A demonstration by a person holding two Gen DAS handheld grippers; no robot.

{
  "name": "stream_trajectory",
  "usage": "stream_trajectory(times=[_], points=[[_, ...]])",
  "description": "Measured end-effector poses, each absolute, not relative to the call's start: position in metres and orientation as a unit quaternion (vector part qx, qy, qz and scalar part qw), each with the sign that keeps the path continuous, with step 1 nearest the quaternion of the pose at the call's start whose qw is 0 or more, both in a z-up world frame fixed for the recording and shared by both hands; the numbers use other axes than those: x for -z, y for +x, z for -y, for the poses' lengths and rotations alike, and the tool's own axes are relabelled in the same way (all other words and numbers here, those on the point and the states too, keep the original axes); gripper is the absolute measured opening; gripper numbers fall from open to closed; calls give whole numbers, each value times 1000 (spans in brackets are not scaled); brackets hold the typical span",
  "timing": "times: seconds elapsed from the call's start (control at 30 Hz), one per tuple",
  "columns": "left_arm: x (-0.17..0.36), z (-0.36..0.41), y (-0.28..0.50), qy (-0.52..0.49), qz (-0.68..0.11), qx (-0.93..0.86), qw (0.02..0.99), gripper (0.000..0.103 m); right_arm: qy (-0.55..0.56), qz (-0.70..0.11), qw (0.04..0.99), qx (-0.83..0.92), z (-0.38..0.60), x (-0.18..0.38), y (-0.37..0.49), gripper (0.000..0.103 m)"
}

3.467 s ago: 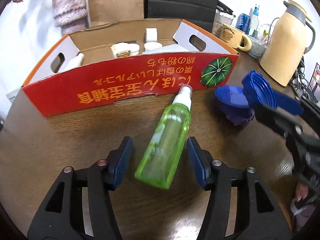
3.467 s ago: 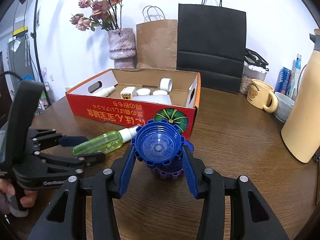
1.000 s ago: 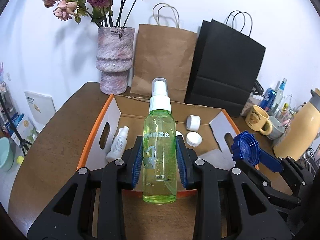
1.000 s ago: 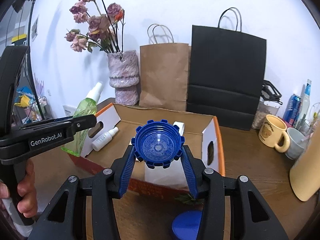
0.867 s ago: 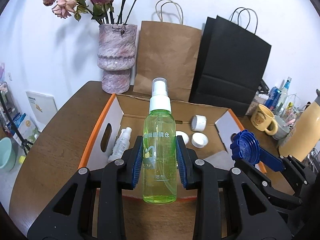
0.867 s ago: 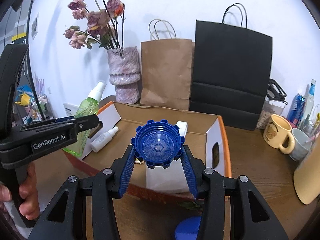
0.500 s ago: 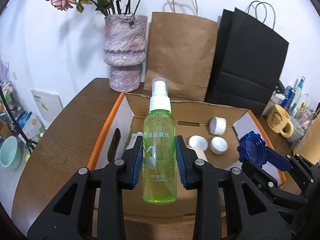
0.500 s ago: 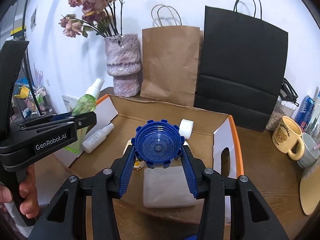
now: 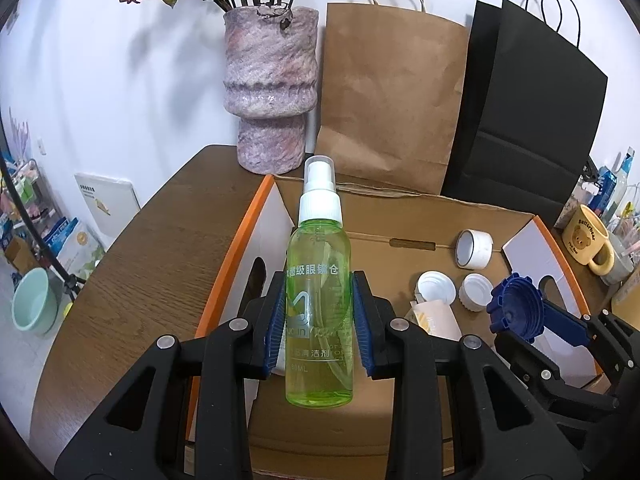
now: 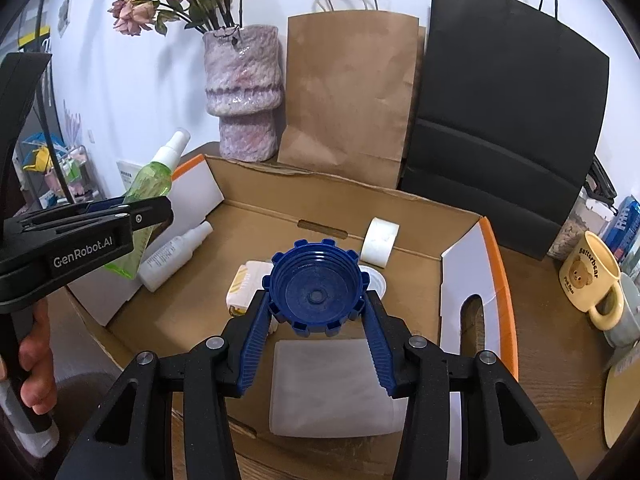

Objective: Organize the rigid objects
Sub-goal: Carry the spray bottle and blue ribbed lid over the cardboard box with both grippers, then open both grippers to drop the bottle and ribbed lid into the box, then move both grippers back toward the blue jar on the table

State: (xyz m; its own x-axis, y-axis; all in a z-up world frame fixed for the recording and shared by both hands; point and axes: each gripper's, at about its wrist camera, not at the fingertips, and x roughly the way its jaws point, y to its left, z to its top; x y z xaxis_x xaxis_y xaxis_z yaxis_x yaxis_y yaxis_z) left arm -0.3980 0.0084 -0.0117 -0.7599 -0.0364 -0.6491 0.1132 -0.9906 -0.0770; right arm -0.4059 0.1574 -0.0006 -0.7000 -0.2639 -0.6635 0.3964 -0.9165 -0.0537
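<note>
My left gripper [image 9: 319,322] is shut on a green spray bottle [image 9: 319,304] with a white pump top, held upright above the left end of an open cardboard box [image 9: 404,216]. From the right wrist view the same green spray bottle [image 10: 150,188] hangs over the box's left flap. My right gripper [image 10: 318,320] is shut on a blue toothed cap [image 10: 316,286], held over the middle of the cardboard box [image 10: 248,184]. That blue cap [image 9: 516,304] shows at the right in the left wrist view.
Inside the box lie a small white spray bottle [image 10: 172,256], a tape roll [image 10: 379,242], white caps [image 9: 436,288], a yellow-white packet [image 10: 244,284] and a white container [image 10: 332,384]. A vase [image 9: 270,92], paper bags [image 9: 384,92] and a bear mug [image 10: 592,276] stand around it.
Both grippers have moved forward and down over the box with the bottle and the cap still held. The box interior now fills more of both views.
</note>
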Motion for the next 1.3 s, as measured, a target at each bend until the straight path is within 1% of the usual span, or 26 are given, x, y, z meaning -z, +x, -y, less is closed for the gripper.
stream_trajectory(times=[0.1,0.13,0.17,0.2,0.23,0.27,0.33,0.4,0.43,0.93,1.3], points=[[11,-10,-399,347,-52,935,42,27,346,-96,178,916,-158,2,-406,52],[11,-10,-399,344,-50,936,44,28,347,-95,178,916,-158,2,-406,54],[9,-10,-398,342,-46,937,50,37,347,-95,176,916,-159,2,-406,60],[8,-10,-397,341,-45,938,53,46,346,-95,173,917,-160,2,-405,84],[6,-10,-396,335,-45,940,56,67,344,-94,171,918,-160,1,-405,98],[5,-10,-394,329,-43,941,59,84,341,-93,170,920,-161,0,-404,98],[1,-11,-391,319,-42,945,63,88,339,-93,168,921,-161,-1,-403,98],[-1,-11,-391,319,-43,945,65,101,337,-94,167,922,-161,-2,-403,98],[-1,-10,-391,316,-45,945,65,103,337,-95,167,922,-161,-1,-402,98],[-2,-7,-389,317,-52,944,71,103,331,-98,165,924,-162,-5,-398,98],[-3,-2,-375,311,-63,945,83,103,321,-97,163,928,-173,-11,-379,98]])
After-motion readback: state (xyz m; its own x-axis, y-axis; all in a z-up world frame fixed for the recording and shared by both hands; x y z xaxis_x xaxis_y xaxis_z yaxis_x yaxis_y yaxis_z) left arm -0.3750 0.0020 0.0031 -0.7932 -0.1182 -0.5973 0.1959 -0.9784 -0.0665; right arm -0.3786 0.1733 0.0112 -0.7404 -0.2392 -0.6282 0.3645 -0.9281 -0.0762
